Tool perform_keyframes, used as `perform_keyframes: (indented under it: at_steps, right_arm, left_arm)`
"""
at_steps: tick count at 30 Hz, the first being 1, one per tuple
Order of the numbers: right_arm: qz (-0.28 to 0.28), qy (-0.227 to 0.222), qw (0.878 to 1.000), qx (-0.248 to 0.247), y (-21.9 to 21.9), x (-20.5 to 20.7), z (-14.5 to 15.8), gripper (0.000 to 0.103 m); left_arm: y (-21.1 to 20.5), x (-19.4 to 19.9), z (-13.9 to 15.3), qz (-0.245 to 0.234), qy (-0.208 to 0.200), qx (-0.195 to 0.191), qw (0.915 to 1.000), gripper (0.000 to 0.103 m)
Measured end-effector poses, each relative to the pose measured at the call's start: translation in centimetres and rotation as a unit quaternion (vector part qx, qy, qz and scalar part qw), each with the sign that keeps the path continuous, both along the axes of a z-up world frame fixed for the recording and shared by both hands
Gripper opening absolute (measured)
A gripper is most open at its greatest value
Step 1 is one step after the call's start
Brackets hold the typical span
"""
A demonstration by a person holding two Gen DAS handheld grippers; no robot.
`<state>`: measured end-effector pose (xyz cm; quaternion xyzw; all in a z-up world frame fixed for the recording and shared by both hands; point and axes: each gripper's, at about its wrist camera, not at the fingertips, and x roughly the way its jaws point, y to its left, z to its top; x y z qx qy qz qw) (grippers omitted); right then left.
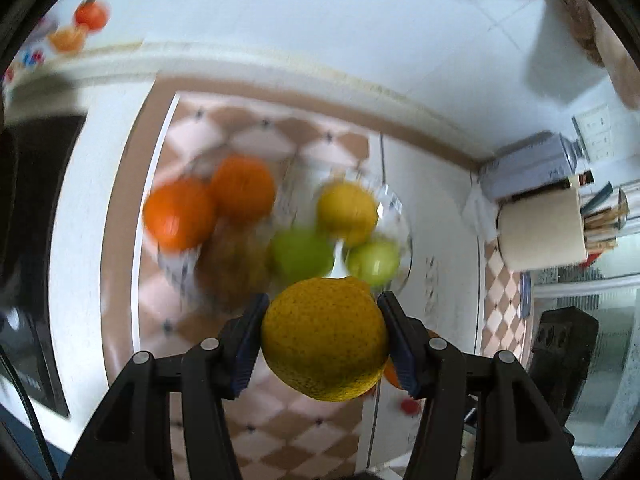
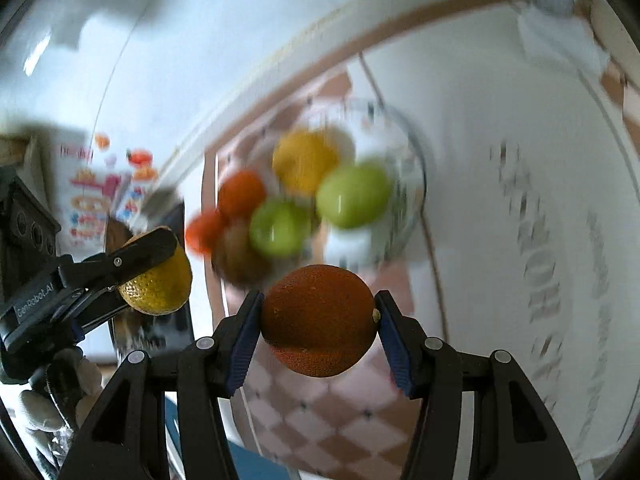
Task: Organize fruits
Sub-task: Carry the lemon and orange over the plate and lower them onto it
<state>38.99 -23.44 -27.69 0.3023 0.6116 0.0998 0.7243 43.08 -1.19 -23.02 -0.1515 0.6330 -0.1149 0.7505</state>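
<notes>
Fruit (image 1: 324, 338) clamped in left tool (image 1: 323, 336), another fruit (image 2: 319, 320) in right tool (image 2: 319, 320), glass bowl (image 1: 400, 216) of fruit beyond on tabletop (image 1: 436, 200), left tool seen left of right.

Yellow citrus (image 1: 324, 338): round, pitted yellow-green skin; clamped at its sides between two dark jaws, held above the tabletop.
Dark orange (image 2: 320, 320): round, reddish-brown rind, stem end turned to the right; pinched between two jaws, raised.
Oranges (image 1: 180, 214): two, bright, touching, lying left of the other loose fruit; blurred.
Green apples (image 1: 300, 258): two, side by side; blurred.
Lemon (image 1: 346, 212): yellow, seen just behind the green apples.
Brown fruit (image 1: 230, 266): dull, between oranges and apples; kind cannot be told.
</notes>
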Motion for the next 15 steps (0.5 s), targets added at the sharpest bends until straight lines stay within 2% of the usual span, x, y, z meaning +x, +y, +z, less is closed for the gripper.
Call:
perform_keyframes:
  at_steps: [4, 9, 15]
  right_arm:
    - [-0.012, -0.013, 1.0, -0.025, -1.3, 4.2, 0.3, 0.059]
    - [0.002, -0.015, 0.997, -0.075, -1.3, 8.8, -0.7, 0.059]
    - [0.021, 0.002, 0.996, -0.092, -0.7, 11.6, -3.1, 0.06]
  left_arm:
    - [-0.5, 4.4, -0.1, -0.007, -0.009, 0.031, 0.9995, 0.054]
    - [-1.5, 8.6, -3.4, -0.022, 0.015, 0.075, 0.9968, 0.054]
    - [-2.3, 10.4, -6.5, -0.037, 0.046, 0.093, 0.9939, 0.054]
